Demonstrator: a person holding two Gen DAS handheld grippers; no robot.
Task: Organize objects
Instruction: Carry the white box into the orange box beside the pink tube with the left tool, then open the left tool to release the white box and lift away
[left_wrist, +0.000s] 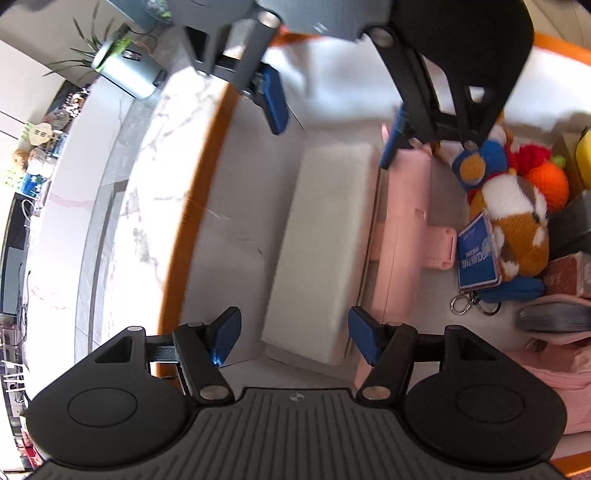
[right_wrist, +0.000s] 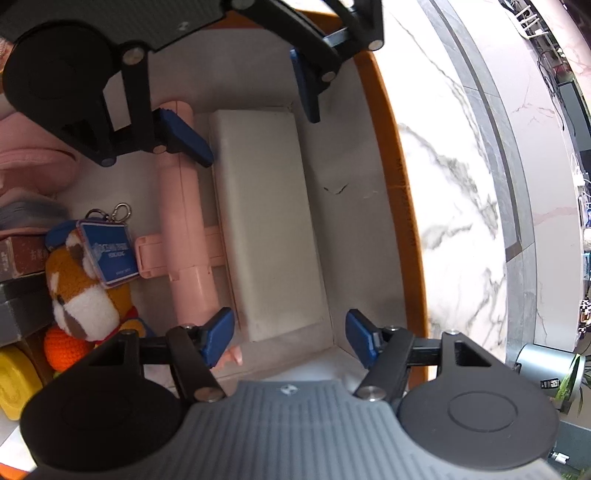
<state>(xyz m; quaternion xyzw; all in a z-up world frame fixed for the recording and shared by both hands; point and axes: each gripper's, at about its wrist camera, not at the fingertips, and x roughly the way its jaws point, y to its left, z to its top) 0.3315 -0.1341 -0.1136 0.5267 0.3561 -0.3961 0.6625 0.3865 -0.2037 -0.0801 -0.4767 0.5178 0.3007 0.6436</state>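
Note:
A long white box (left_wrist: 321, 243) (right_wrist: 266, 218) lies flat inside an orange-rimmed storage box (left_wrist: 192, 206) (right_wrist: 388, 155), against its white wall. A pink folding case (left_wrist: 402, 229) (right_wrist: 184, 221) lies beside it. My left gripper (left_wrist: 293, 338) is open and empty, hovering over one end of the white box; it shows from the other side in the right wrist view (right_wrist: 255, 118). My right gripper (right_wrist: 290, 338) is open and empty over the opposite end, and shows in the left wrist view (left_wrist: 332, 118). The two grippers face each other.
Beyond the pink case lie a brown-and-white plush toy (left_wrist: 517, 218) (right_wrist: 81, 295) with a blue tag (right_wrist: 109, 254), an orange crochet ball (left_wrist: 548, 184), a yellow item (right_wrist: 14, 380), small boxes (right_wrist: 22, 254) and pink cloth (left_wrist: 546, 365). A marble surface (right_wrist: 454, 206) surrounds the storage box.

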